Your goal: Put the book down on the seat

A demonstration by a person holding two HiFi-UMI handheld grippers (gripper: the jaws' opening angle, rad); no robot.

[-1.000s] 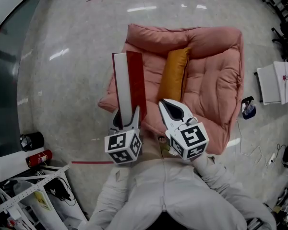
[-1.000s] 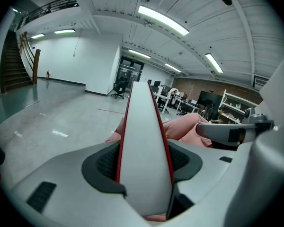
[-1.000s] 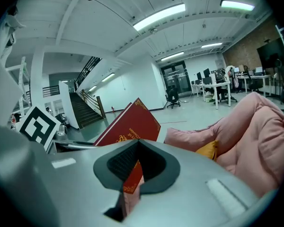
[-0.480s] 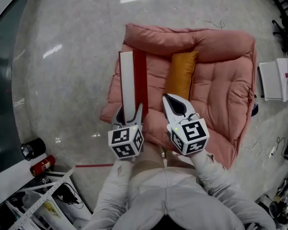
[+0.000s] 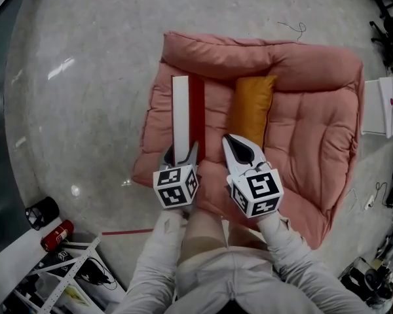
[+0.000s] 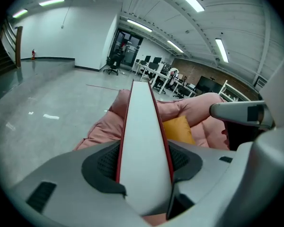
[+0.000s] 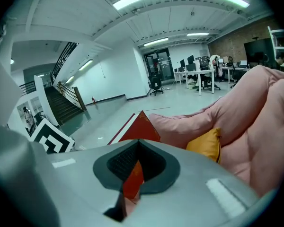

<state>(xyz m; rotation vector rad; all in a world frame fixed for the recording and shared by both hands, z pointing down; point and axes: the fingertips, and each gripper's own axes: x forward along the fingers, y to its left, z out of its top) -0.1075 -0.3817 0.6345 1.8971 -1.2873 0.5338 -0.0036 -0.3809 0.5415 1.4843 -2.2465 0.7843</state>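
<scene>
The left gripper (image 5: pixel 181 150) has its fingers (image 6: pixel 100 167) pinching the near end of the red book (image 5: pixel 187 113). The book stands on edge, white pages up, over the pink seat (image 5: pixel 301 51) near its left edge; whether it touches the cushion is unclear. An orange pillow (image 5: pixel 251 110) lies just right of it. The right gripper (image 5: pixel 233 142) hovers beside, fingers (image 7: pixel 189 174) pressed together, empty.

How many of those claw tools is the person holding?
2: the left gripper, clamped on the book, and the right gripper beside it, both over the seat's near edge.
</scene>
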